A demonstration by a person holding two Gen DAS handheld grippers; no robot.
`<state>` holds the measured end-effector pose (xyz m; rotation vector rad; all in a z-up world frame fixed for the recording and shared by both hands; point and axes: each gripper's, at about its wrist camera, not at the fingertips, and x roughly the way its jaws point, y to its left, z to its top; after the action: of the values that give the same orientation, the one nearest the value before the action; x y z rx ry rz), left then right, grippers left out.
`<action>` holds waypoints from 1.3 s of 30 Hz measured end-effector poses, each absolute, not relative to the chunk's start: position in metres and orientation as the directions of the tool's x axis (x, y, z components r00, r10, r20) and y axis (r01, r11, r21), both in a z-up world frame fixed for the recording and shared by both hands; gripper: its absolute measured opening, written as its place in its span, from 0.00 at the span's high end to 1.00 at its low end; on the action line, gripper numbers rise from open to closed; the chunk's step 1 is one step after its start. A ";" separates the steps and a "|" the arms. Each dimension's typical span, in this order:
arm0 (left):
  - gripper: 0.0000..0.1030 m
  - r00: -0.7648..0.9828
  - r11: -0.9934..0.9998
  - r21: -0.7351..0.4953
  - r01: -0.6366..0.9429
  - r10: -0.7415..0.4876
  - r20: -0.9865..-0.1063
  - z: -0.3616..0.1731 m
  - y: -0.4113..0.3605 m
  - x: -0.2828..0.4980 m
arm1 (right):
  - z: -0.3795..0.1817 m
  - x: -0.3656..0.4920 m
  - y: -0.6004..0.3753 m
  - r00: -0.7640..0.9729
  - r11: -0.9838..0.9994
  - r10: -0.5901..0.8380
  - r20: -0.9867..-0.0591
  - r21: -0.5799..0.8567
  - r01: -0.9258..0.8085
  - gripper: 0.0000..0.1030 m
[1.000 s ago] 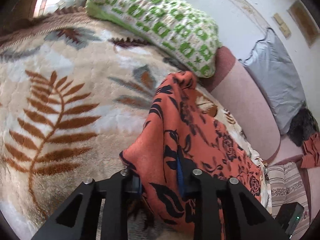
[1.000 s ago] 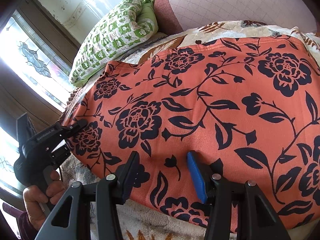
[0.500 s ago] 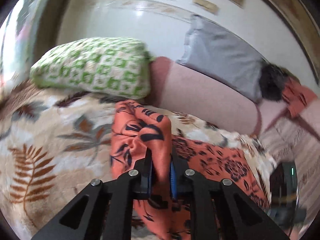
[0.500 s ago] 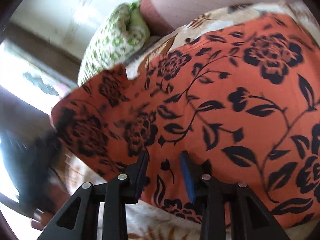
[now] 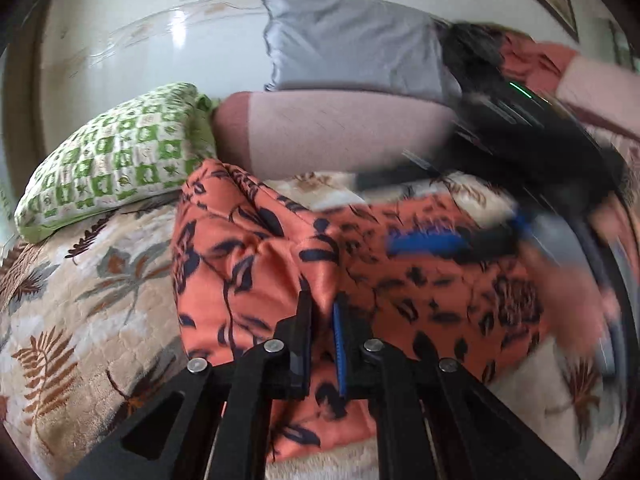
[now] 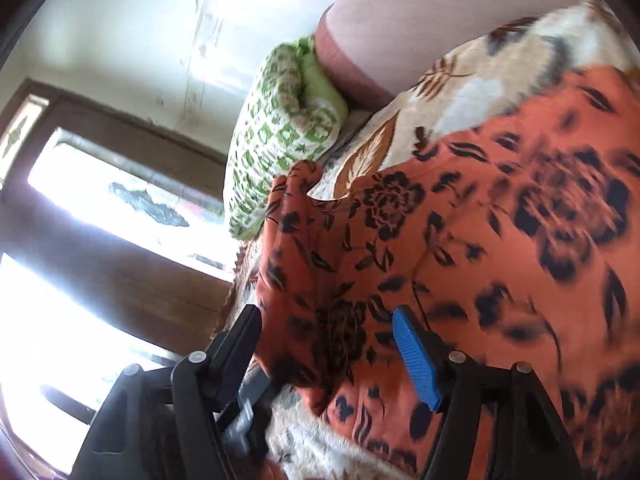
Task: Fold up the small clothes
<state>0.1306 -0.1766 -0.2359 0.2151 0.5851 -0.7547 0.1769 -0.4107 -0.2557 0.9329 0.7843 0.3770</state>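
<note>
Right wrist: fingers now spread over garment

Under everything you have a plush beige blanket printed with brown fern fronds and grey leaves; it covers the bed from the near edge up to the pillows. At its far left lies a green-and-white checked pillow, tilted, its right end touching a long pink bolster with a darker rose end cap. Above the bolster you can see a grey pillow leaning on the glossy white wall. From your right-side view, a dark wooden window frame with bright, blown-out panes fills the left, just beyond the checked pillow.
</note>
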 end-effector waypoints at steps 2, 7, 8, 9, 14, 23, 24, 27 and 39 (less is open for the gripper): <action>0.93 0.560 0.704 -0.037 0.709 -0.594 -0.577 -0.237 -0.174 0.129 | -0.257 0.210 -0.404 0.623 0.542 0.647 -0.439 0.840 0.029 0.31; 0.94 0.535 0.686 -0.043 0.726 -0.604 -0.591 -0.240 -0.169 0.131 | -0.257 0.292 -0.367 0.508 0.594 0.679 -0.530 0.803 0.044 0.31; 0.94 0.527 0.686 -0.054 0.726 -0.605 -0.597 -0.241 -0.168 0.133 | -0.260 0.303 -0.359 0.482 0.617 0.672 -0.562 0.785 0.056 0.31; 0.94 0.523 0.685 -0.057 0.727 -0.606 -0.599 -0.240 -0.166 0.134 | -0.264 0.315 -0.349 0.450 0.641 0.664 -0.597 0.764 0.069 0.31; 0.94 0.539 0.687 -0.070 0.723 -0.625 -0.565 -0.220 -0.134 0.137 | -0.267 0.328 -0.311 0.377 0.653 0.694 -0.614 0.757 0.031 0.31; 0.41 0.784 0.897 -0.197 0.396 -0.442 -0.436 -0.171 -0.007 0.191 | -0.250 0.326 -0.269 0.364 0.703 0.656 -0.661 0.711 0.024 0.31; 0.40 0.774 0.909 -0.268 0.319 -0.413 -0.480 -0.178 0.010 0.206 | -0.248 0.324 -0.268 0.359 0.707 0.653 -0.667 0.706 0.026 0.31; 0.39 0.660 0.886 -0.458 0.072 -0.386 -0.644 -0.222 0.052 0.247 | -0.239 0.329 -0.243 0.344 0.698 0.674 -0.654 0.716 -0.006 0.31; 0.40 0.455 0.714 -0.700 -0.025 -0.615 -0.644 -0.266 0.066 0.257 | -0.261 0.328 -0.223 0.425 0.765 0.532 -0.732 0.631 0.128 0.65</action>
<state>0.2569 0.0664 -0.2661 -0.7082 1.0506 -0.4041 0.3277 -0.2233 -0.2606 0.6848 1.1231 0.2787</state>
